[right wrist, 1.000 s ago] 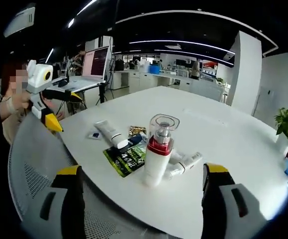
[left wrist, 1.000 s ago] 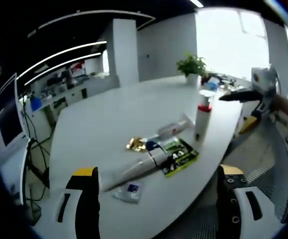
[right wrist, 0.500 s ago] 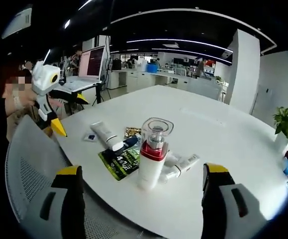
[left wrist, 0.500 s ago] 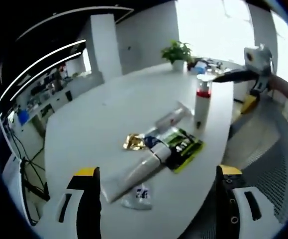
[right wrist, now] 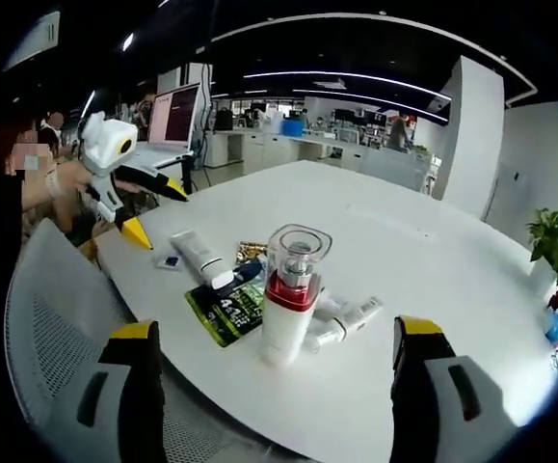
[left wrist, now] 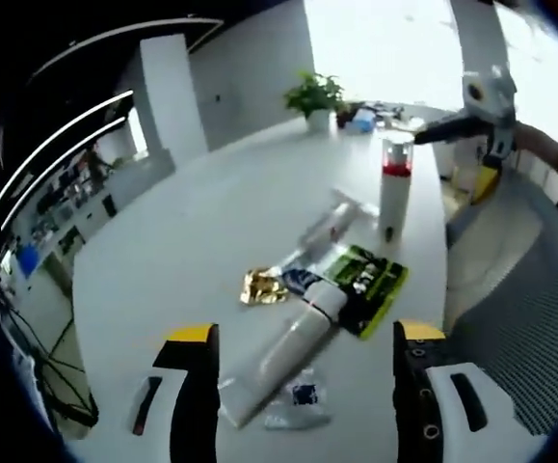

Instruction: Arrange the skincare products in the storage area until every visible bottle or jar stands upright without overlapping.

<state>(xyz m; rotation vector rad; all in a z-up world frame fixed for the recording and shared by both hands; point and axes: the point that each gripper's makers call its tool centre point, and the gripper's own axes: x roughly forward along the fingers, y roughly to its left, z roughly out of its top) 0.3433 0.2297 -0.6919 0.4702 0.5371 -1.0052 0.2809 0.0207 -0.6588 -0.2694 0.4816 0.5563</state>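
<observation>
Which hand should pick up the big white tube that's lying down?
Left, probably. The big white tube lies just ahead of the left gripper, between its open fingers. The right gripper faces the upright pump bottle, with the tube farther off behind it.

Bare table (right wrist: 423, 260) lies beyond the upright pump bottle (right wrist: 291, 294); lying tubes (right wrist: 341, 321) seemingly crowd its base.
</observation>
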